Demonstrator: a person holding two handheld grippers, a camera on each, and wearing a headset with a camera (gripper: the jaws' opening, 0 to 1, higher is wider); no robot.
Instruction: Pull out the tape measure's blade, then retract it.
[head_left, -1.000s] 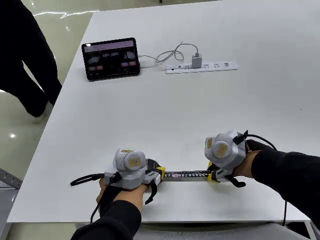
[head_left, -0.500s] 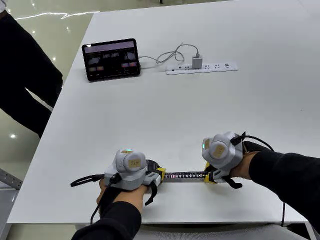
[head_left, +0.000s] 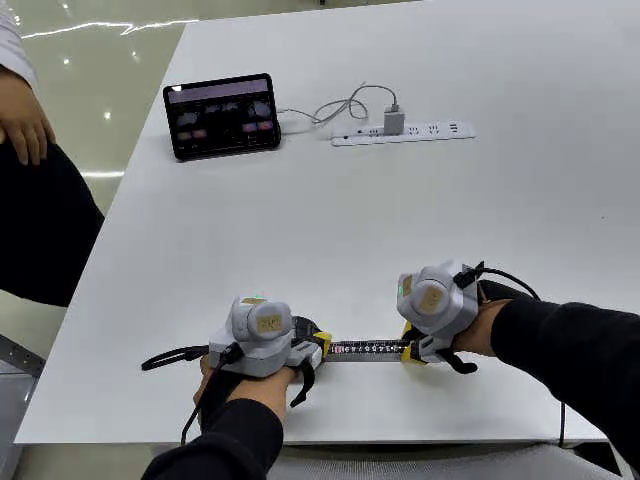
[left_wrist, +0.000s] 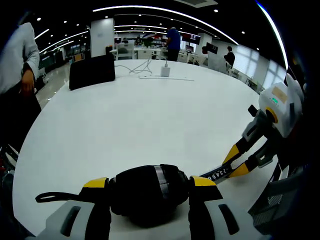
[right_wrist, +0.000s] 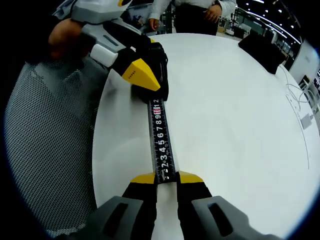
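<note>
Black tape measure (left_wrist: 145, 196) clamped in the left tongs (left_wrist: 150, 182) — its blade (right_wrist: 159, 131) pinched by the right tongs (right_wrist: 166, 178)

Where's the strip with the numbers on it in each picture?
Head view: the blade lies low in the middle, stretched between the left gripper and the right gripper.
Left gripper view: the blade is low on the right, running to the right gripper's yellow tips.
Right gripper view: the blade runs up the middle.
Shared landmark: the black case, at the blade's far end.
</note>
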